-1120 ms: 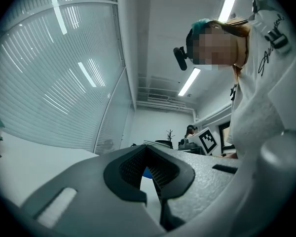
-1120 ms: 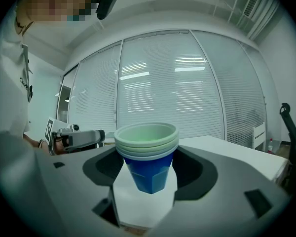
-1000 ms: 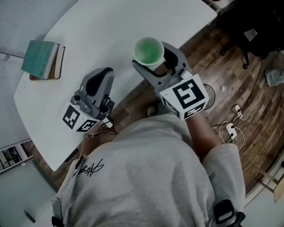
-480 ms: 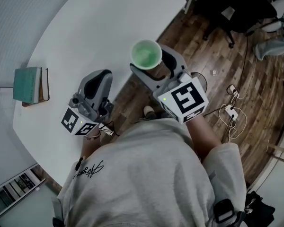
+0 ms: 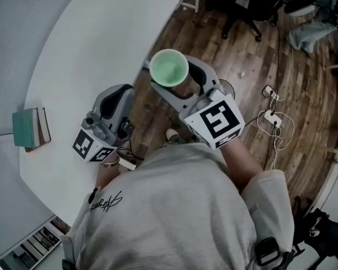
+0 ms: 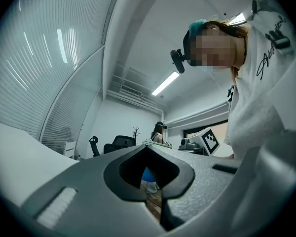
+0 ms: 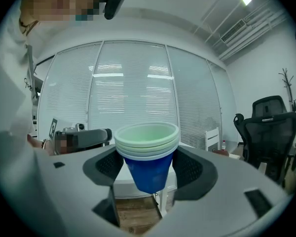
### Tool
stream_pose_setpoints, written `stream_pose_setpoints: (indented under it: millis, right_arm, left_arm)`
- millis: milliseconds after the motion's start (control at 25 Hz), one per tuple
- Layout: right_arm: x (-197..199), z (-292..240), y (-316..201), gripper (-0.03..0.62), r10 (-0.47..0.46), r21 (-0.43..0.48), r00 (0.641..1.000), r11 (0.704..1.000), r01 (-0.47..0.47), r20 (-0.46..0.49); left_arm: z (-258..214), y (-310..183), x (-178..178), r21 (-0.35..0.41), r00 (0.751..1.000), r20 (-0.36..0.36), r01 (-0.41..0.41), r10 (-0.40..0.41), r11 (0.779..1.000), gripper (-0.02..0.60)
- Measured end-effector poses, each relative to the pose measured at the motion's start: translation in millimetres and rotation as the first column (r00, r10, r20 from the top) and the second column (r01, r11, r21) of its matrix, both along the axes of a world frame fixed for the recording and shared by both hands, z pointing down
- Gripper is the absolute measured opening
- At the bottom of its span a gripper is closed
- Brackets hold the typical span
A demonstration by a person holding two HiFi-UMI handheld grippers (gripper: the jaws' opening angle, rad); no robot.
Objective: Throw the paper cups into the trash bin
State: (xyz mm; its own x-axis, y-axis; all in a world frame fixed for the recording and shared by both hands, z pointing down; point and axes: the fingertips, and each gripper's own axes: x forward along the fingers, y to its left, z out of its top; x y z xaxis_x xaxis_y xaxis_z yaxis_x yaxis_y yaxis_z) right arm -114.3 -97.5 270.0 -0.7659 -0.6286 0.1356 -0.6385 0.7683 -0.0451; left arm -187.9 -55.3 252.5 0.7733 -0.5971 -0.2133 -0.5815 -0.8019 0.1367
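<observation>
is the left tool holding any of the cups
No, the left tool has its jaws together with nothing between them, while the paper cups sit stacked in the right tool.

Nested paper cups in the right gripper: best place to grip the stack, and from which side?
Grip the blue outer wall just under the rims of the nested paper cups, jaws level on two opposite sides, as the right gripper does. The stack stands upright and tapers downward, so the wider top should keep it from sliding through.
</observation>
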Motion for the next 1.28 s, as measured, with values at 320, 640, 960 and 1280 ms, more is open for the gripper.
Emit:
stream_pose_setpoints:
  millis: [320, 640, 960, 1280]
  right_arm:
    - [97.3, -5.8, 2.8, 0.302, 0.1, 0.0, 0.995, 0.995, -0.1, 0.005]
    - [185.2, -7.6, 11.4, 0.302, 0.191, -0.006, 0.982, 0.982, -0.191, 0.013]
    - [259.9, -5.7, 13.8, 0.302, 0.252, 0.003, 0.967, 0.968, -0.253, 0.02]
    - [315.0, 10.6, 18.1, 0.302, 0.285, -0.034, 0.958, 0.958, -0.285, 0.012]
  left_arm:
    - [-2.6, -9.3, 88.0, 0.001, 0.997, -0.011, -0.077, 0.077, 0.997, 0.003]
    - [-3.6, -11.4, 173.1, 0.0, 0.987, -0.017, -0.16, 0.16, 0.987, 0.003]
    - [-2.6, -12.6, 246.0, -0.005, 0.977, -0.014, -0.212, 0.212, 0.977, 0.003]
    - [10.4, -16.5, 306.0, -0.017, 0.966, -0.011, -0.258, 0.257, 0.966, 0.003]
